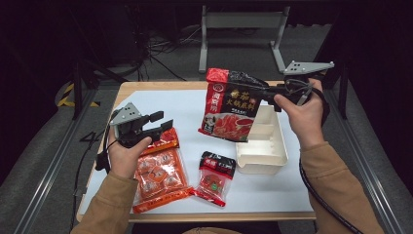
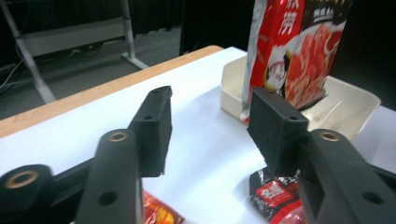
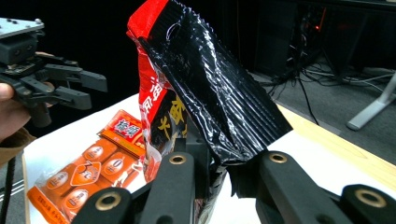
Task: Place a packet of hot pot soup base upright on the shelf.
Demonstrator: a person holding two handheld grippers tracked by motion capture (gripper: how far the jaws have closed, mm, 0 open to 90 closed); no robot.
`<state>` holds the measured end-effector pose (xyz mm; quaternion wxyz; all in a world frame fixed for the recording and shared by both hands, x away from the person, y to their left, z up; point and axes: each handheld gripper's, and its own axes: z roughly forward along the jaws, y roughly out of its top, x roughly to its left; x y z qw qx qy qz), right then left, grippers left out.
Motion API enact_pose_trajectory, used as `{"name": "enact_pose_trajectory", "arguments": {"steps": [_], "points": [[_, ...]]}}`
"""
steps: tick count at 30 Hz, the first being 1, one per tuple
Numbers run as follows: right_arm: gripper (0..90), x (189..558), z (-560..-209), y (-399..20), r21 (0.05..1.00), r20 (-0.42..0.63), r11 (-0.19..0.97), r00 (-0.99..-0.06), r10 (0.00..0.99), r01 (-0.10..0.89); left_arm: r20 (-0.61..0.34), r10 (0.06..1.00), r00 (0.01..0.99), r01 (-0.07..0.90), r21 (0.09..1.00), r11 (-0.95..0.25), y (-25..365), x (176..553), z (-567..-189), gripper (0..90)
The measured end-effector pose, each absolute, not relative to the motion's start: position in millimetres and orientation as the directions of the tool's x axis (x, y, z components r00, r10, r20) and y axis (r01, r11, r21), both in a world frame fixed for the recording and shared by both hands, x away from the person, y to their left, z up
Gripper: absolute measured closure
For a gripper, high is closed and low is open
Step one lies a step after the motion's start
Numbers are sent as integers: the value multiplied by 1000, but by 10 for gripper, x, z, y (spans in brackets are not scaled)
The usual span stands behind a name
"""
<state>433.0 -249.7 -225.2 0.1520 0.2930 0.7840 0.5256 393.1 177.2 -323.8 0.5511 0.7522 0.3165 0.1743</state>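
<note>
The right claw [image 1: 272,94] grips the big red pouch [image 1: 230,106] above the cream tray [image 1: 265,161], nothing inside yet; the left claw [image 1: 163,124] is open, empty

This looks like a lab or recording studio: a wooden-edged table with a white top [image 1: 190,105] stands on grey carpet [image 1: 44,161] among dark surroundings, with a grey metal stand frame [image 1: 241,22], loose black floor cables [image 1: 158,51] and yellow-black hazard tape [image 1: 65,95].

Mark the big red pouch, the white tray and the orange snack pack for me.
big red pouch [image 1: 233,113], high view, printed front.
white tray [image 1: 260,163], high view, near wall.
orange snack pack [image 1: 160,175], high view, clear window over the pieces.
</note>
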Motion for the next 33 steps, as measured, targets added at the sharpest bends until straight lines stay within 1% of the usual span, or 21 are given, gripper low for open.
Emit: {"name": "enact_pose_trajectory", "arguments": {"steps": [1, 6, 13, 16, 21, 28, 33], "points": [[802, 4348, -2243, -2521, 912, 68, 277, -777, 626, 302, -86, 675, 733, 293, 935, -198, 1789, 3933, -3247, 443], [800, 4418, -2206, -2612, 910, 51, 283, -756, 652, 305, -88, 694, 715, 314, 927, -206, 1871, 3946, -3293, 395], [799, 4534, -2159, -2711, 905, 21, 300, -737, 675, 301, -92, 712, 696, 336, 919, -209, 1959, 3957, -3339, 353], [798, 4568, -2150, -2729, 902, 6, 313, -735, 678, 296, -93, 720, 687, 343, 915, -210, 1974, 3962, -3356, 322], [798, 4663, -2145, -2789, 900, -48, 345, -725, 687, 267, -91, 729, 678, 362, 905, -223, 2000, 3988, -3401, 301], [797, 4782, -2185, -2888, 904, -76, 348, -708, 702, 247, -88, 736, 671, 366, 903, -226, 2019, 4002, -3416, 295], [796, 4853, -2217, -2936, 902, -115, 368, -697, 708, 224, -91, 741, 665, 372, 901, -223, 2035, 4004, -3428, 293]]}}
